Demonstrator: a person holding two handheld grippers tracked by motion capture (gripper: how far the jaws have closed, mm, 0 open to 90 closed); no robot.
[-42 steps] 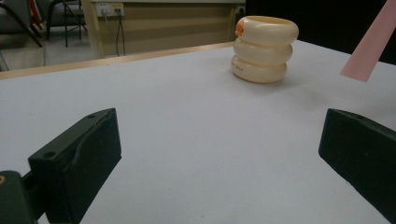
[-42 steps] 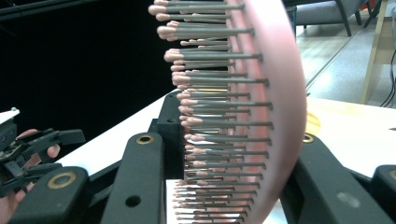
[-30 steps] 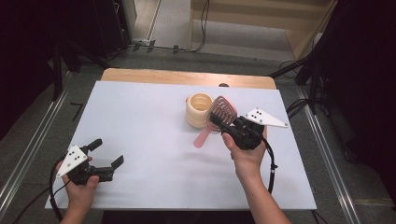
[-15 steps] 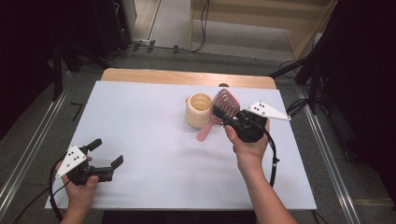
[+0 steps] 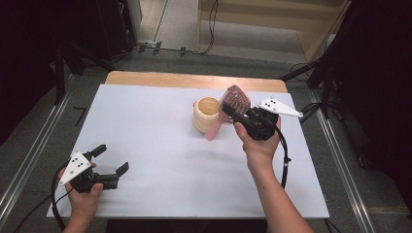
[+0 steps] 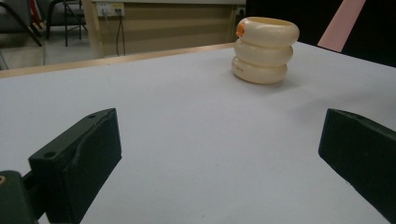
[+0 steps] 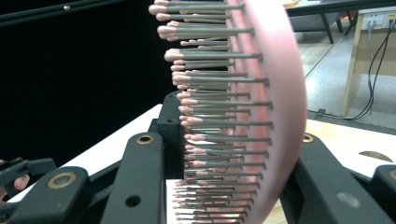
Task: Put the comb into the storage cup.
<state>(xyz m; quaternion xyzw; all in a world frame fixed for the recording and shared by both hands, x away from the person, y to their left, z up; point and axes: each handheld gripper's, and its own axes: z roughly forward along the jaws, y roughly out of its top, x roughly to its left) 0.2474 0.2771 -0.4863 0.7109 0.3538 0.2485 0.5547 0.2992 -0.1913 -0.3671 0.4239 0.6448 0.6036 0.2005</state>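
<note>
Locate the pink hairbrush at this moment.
In the high view the pink hairbrush is held in the right claw, tilted beside the cream holder, right of the table's centre.

I saw a white table top (image 5: 160, 141) with a bare wooden strip (image 5: 184, 79) along its far edge. Beyond it ran grey floor (image 5: 252, 34), black cables (image 5: 212, 24) and a pale wooden cabinet (image 5: 272, 14). A metal rail (image 5: 29, 160) lay along the table's left side.
</note>
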